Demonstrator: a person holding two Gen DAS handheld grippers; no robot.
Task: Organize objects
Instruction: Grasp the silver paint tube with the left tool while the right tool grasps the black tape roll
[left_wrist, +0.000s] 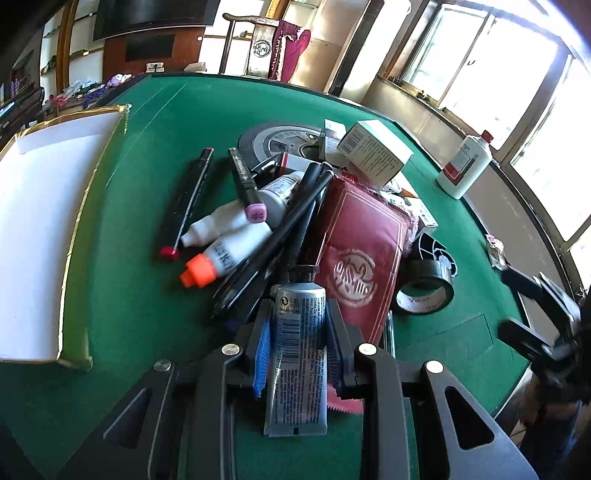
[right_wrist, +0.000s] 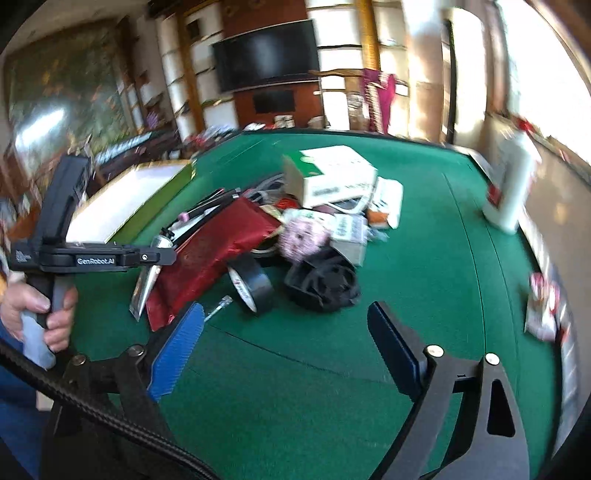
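The left gripper has its jaws narrowed onto a silver tube, pads against its two sides, cap pointing away. The right gripper hovers with jaws wide and nothing between them over bare green table.

The tube is pinched low on its soft body, so I judge it could buckle or slide as it lifts. Its capped end sits close to the black pens just beyond the jaws, and dragging could scatter them.

Just ahead of the left jaws lies one red pouch, with one roll of black tape to its right. Ahead and to the left lie two white bottles, one with an orange cap, and two markers. Farther off sit one white box, one white bottle with a red cap and, far left, one gold-edged tray.
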